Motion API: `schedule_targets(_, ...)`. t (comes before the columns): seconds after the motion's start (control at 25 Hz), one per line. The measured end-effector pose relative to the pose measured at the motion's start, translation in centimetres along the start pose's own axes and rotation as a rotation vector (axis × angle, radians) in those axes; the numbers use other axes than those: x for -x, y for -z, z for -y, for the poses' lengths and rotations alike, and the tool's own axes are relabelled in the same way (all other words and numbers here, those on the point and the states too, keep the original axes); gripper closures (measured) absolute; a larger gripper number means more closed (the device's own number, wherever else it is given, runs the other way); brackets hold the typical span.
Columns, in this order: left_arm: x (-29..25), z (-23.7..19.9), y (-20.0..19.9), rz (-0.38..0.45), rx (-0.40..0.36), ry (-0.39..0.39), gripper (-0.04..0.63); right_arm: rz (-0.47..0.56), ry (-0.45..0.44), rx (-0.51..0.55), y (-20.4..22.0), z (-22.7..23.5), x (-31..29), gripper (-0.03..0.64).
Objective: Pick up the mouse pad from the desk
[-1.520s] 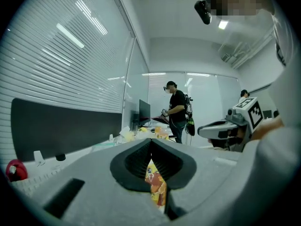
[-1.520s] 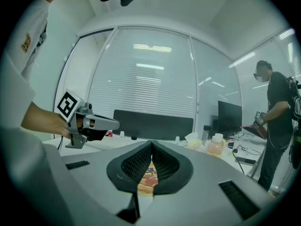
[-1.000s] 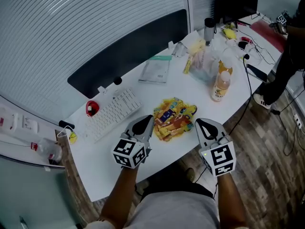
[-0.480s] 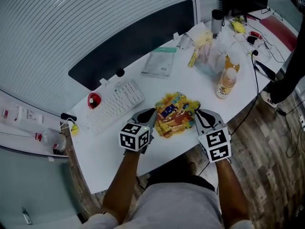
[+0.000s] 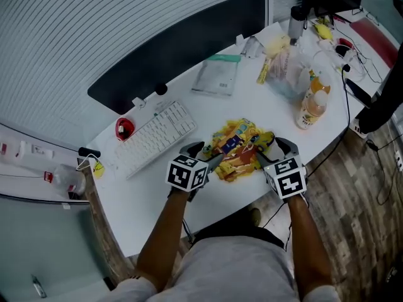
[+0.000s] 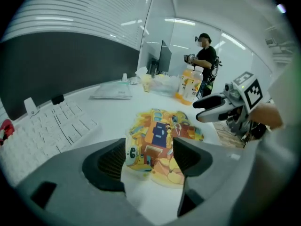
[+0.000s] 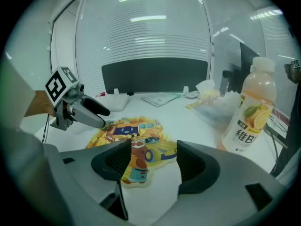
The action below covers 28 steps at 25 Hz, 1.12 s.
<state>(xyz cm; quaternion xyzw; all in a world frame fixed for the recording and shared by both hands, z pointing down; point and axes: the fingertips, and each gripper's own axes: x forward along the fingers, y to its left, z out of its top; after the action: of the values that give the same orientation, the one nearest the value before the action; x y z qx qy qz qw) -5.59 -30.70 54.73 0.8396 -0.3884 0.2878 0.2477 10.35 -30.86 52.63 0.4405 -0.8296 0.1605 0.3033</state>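
Task barely started. Mouse pad (image 5: pixel 240 148) lies flat on the desk (image 5: pixel 151 200), close to the near edge and right of the keyboard (image 5: pixel 154 137). Not lifted, and not pinched by anything.

Left gripper (image 5: pixel 211 157) sits at the pad's left end. Its jaws have just been opening and are now spread; in the left gripper view the pad's edge shows between them, but the pads aren't pressing on it. Right gripper (image 5: pixel 272 151) sits at the pad's right end. Same there: just been opening, spread, the pad's near corner between the jaws, no squeeze. Can't tell if any jaw tip touches the pad or the desk.

Left to do, as I judge it: get a jaw under an edge, close on the pad, raise it clear of the desk. It's thin and flat, so catching the edge is likely the hard part.

Counts: one pad, two grippers, one keyboard, one juice bottle (image 5: pixel 313 107) far right, one small red item (image 5: pixel 123 129) left of the keyboard, one flat packet (image 5: pixel 217 80) at the far side.
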Motion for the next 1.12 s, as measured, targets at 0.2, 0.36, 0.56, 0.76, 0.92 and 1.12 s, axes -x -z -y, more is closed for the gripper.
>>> schedule_targets(0.2, -1.0, -1.0, 1.6, -0.063, 0.011, -0.012, 0.256, -0.072, 0.014, -0.032, 1.1, 1.0, -2.4, 0.324)
schedule_targets(0.36, -1.6, -1.4, 1.9, -0.079, 0.007, -0.016, 0.249, -0.097, 0.022, -0.057, 1.5, 1.8, -3.5, 0.313)
schedule_targets(0.56, -2.0, -1.6, 2.2, -0.089, -0.03, -0.038, 0.245, -0.119, 0.026, -0.074, 2.0, 2.2, -4.4, 0.31)
schedule_targets(0.76, -2.1, -1.5, 2.3, -0.086, -0.063, -0.061, 0.245, -0.121, 0.035, -0.077, 2.2, 2.0, -4.6, 0.31)
schedule_targets(0.92, -2.1, -1.5, 2.3, -0.073, -0.063, -0.06, 0.245, -0.122, 0.038, -0.077, 2.1, 1.9, -4.7, 0.311)
schedule_targets(1.12, -2.1, -1.5, 2.3, -0.064, -0.064, -0.07, 0.245, -0.121, 0.046, -0.066, 2.1, 1.6, -4.6, 0.313)
